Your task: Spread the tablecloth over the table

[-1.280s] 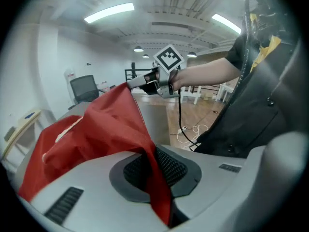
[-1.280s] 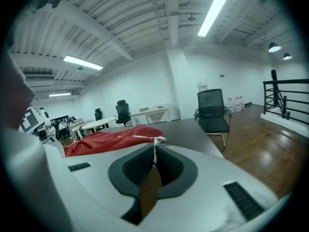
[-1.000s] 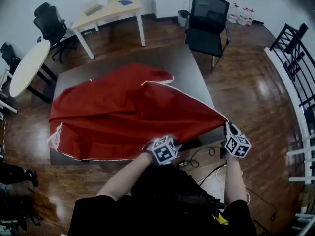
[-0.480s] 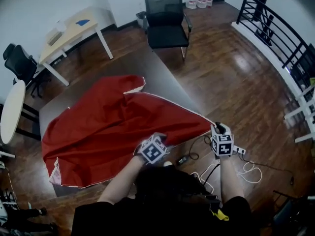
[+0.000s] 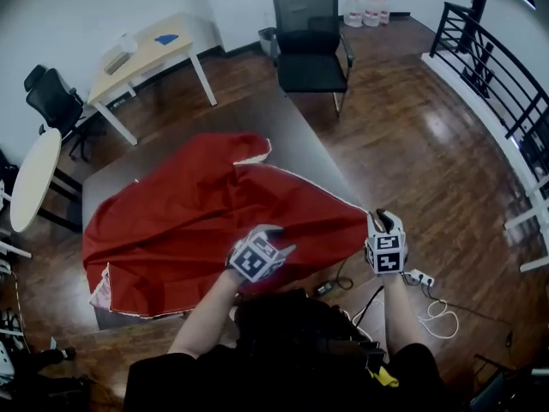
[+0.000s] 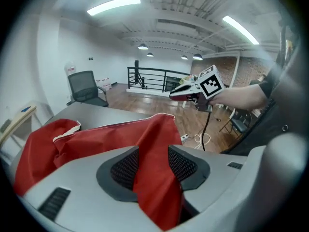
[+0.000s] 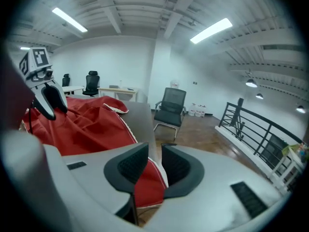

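The red tablecloth (image 5: 197,221) lies rumpled over the near part of the dark table (image 5: 296,136), with its far edge folded back. My left gripper (image 5: 268,233) is at the cloth's near edge. In the left gripper view its jaws (image 6: 153,166) have just been opening, and a fold of the cloth (image 6: 96,139) still runs loosely between the pads. My right gripper (image 5: 383,219) is at the table's near right corner. Its jaws (image 7: 154,166) have also just been opening, and the white-hemmed corner of the cloth (image 7: 147,185) rests between them with a gap beside it.
A black office chair (image 5: 309,41) stands beyond the table, with a wooden desk (image 5: 154,50) at the back left. A round white table (image 5: 34,178) and another chair (image 5: 56,101) are at the left. A power strip with cables (image 5: 420,277) lies on the floor near my right side. A black railing (image 5: 497,67) runs along the right.
The cloth's near right corner, earlier pulled taut past the table corner, now sags. My left gripper has risen a little, and my right gripper has rolled and shifted slightly.
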`<state>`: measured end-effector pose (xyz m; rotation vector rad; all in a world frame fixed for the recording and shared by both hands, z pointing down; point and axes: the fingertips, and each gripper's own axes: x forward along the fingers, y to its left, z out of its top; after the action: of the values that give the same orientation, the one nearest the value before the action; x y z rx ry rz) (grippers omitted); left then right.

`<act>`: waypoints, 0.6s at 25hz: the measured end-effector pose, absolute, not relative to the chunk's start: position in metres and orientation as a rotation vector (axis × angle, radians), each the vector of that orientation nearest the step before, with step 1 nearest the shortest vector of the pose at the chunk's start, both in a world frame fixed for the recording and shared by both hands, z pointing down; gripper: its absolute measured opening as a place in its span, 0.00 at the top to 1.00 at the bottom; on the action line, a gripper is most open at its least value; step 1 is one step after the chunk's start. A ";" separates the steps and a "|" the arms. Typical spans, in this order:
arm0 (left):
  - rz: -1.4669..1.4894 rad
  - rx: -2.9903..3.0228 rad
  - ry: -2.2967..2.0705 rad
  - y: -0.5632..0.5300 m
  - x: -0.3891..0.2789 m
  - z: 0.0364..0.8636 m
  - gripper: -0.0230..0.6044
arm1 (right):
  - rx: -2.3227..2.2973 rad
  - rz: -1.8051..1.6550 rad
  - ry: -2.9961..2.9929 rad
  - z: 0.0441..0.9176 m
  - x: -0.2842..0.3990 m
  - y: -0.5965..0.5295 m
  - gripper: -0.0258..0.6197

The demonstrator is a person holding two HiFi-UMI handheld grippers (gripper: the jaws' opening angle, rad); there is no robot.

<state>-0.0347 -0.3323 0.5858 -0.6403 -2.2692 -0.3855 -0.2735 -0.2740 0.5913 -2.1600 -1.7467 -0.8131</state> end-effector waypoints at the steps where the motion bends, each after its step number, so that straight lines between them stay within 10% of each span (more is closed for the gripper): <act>1: -0.434 -0.696 -2.310 -0.330 -0.028 0.582 0.66 | -2.198 -0.812 -1.712 0.591 -0.258 -0.269 0.82; 15: -0.766 -1.887 -1.986 -0.434 0.285 0.568 0.71 | -2.752 -0.784 -0.832 0.587 0.095 -0.281 0.82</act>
<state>0.2848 -0.4336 0.5675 -1.8866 -1.9858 -0.7665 0.0954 -0.2810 0.5869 -2.7518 -0.8324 -0.7844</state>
